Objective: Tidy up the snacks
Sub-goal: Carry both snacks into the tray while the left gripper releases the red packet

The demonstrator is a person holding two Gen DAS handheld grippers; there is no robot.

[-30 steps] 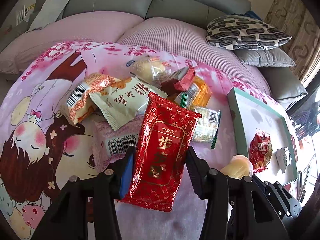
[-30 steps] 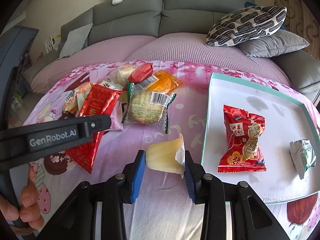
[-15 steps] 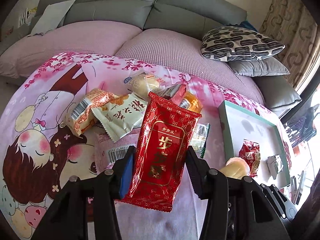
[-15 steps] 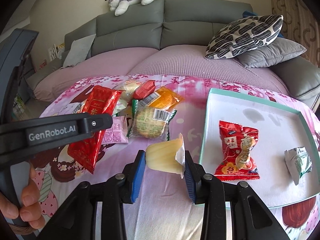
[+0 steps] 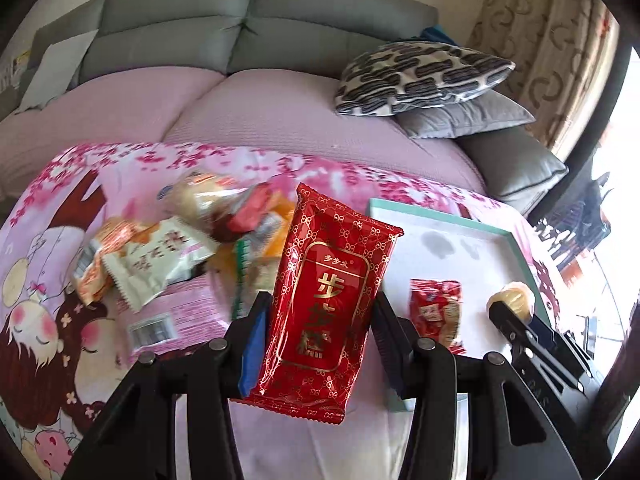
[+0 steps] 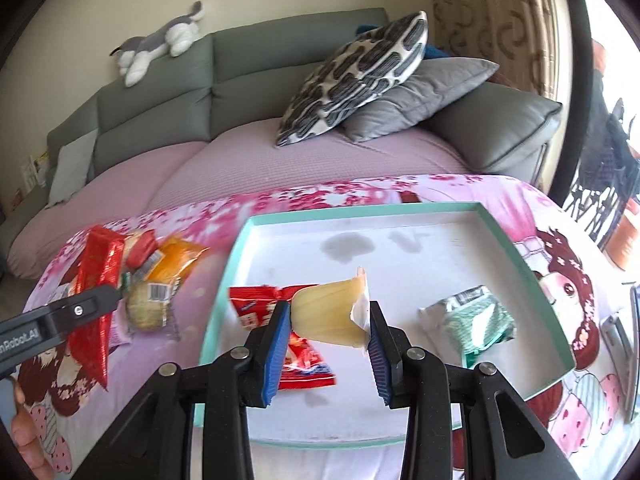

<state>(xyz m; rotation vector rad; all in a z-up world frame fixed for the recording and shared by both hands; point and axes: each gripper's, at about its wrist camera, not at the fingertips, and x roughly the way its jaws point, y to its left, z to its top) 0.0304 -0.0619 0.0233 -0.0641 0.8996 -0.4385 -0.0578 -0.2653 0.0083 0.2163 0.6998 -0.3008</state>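
Observation:
My left gripper [image 5: 318, 344] is shut on a long red snack packet [image 5: 330, 296] and holds it above the pink cloth, near the left edge of the teal-rimmed white tray [image 5: 440, 216]. My right gripper [image 6: 328, 340] is shut on a yellow jelly cup [image 6: 330, 312] and holds it over the tray [image 6: 360, 210]. In the tray lie a red candy bag [image 6: 296, 356] and a green-silver packet [image 6: 468, 320]. The jelly cup [image 5: 514, 300] and red bag [image 5: 436, 312] also show in the left wrist view.
A pile of several snack packets [image 5: 180, 252] lies on the pink cartoon cloth [image 5: 60, 320] left of the tray. A grey sofa [image 6: 280, 52] with patterned and grey cushions [image 6: 360, 76] stands behind. A plush toy [image 6: 160, 40] lies on the sofa back.
Both grippers have moved right with their loads. The jelly cup went from beside the tray's left edge to over the tray. The red packet moved away from the snack pile toward the tray.

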